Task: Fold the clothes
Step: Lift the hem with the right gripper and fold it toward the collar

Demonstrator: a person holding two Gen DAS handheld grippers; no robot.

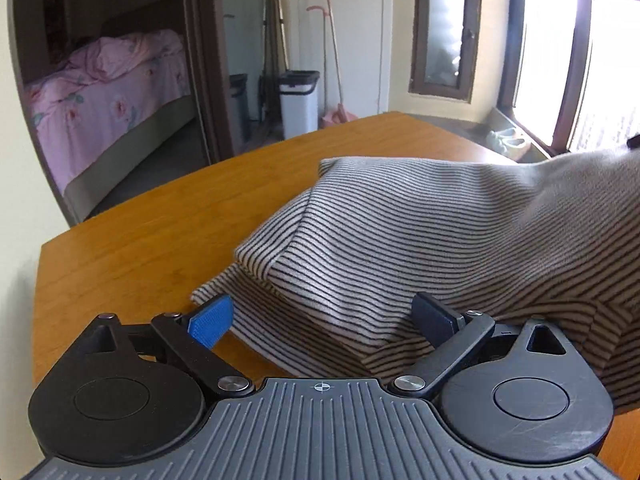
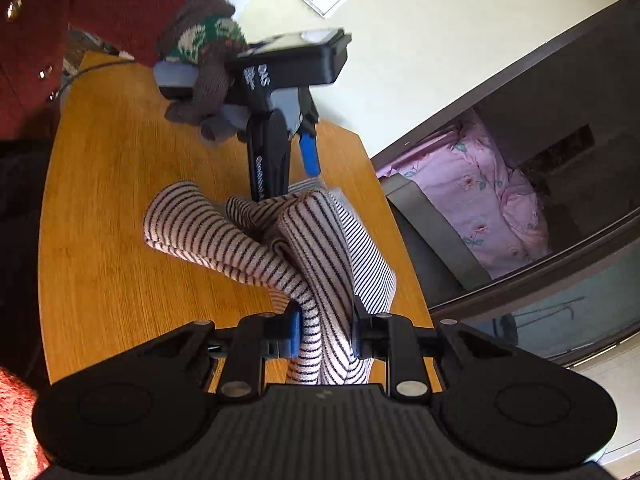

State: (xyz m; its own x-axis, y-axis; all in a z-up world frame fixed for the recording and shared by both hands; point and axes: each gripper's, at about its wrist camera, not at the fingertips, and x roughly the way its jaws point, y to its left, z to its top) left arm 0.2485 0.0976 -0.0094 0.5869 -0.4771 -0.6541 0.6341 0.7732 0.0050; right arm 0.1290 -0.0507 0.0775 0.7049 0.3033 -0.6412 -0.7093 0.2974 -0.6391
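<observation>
A grey-and-black striped garment (image 1: 400, 240) lies bunched on the wooden table (image 1: 140, 248). Its right side rises off the table towards the upper right. My left gripper (image 1: 324, 316) is open wide at the garment's near edge; the blue pad (image 1: 212, 320) is just left of the cloth and the dark finger (image 1: 434, 314) rests against it. In the right wrist view my right gripper (image 2: 326, 334) is shut on a twisted fold of the garment (image 2: 320, 248), which hangs up from the table (image 2: 100, 200). The left gripper (image 2: 288, 184) shows beyond it, at the cloth's far end.
A gloved hand (image 2: 204, 64) with a red sleeve (image 2: 100, 0) holds the left gripper. Past the table's far edge a doorway shows a pink-covered bed (image 1: 108, 92). A white bin (image 1: 300, 104) and broom handles stand by the wall. A bright window (image 1: 600, 60) is at right.
</observation>
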